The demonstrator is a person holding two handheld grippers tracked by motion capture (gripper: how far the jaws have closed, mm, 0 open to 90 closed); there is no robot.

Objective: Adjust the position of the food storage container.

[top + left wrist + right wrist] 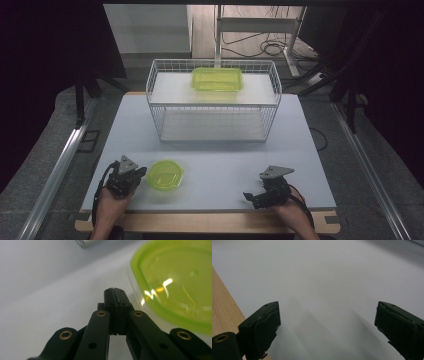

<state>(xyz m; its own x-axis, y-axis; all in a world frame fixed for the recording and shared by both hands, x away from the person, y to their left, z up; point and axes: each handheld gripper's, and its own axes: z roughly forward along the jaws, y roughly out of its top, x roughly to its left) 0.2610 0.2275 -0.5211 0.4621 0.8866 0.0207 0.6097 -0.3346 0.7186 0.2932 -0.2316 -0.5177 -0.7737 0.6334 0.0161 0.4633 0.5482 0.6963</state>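
Observation:
A small clear container with a lime-green lid [165, 175] sits on the white table near its front left. My left gripper [142, 172] lies just left of it, shut with nothing between its jaws. In the left gripper view the closed tips [115, 291] rest on the table beside the container's green rim [175, 282], close to it but apart. My right gripper [250, 196] rests near the front right edge, open and empty; its two pads [262, 325] stand wide apart over bare table. A larger green-lidded container [217, 79] lies on the top shelf of a white wire rack [213, 100].
The wire rack stands at the back middle of the table, its lower shelf bare. A wooden strip [210, 220] runs along the table's front edge. Metal rails [55, 170] flank the table, and cables [270, 47] lie on the floor behind.

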